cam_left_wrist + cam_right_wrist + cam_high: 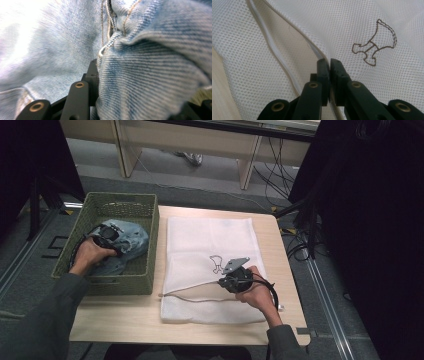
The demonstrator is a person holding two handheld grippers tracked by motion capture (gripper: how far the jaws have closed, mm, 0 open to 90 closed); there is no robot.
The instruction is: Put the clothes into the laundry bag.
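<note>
Left gripper [118,251] clamps thick floppy jeans [150,75] at a fold; right gripper [329,62] pinches the light mesh bag [387,22] hem, holding it open

A light wooden table [125,320] stands on grey floor [200,190]. At twelve o'clock, pale furniture legs [247,167]; at two o'clock, black cables [277,175], perhaps power leads; dark drapes [370,220] at three.

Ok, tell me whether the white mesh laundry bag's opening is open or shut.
Open: the right gripper pinches the white mesh laundry bag at its zipper edge, and the two edges gape apart.
</note>
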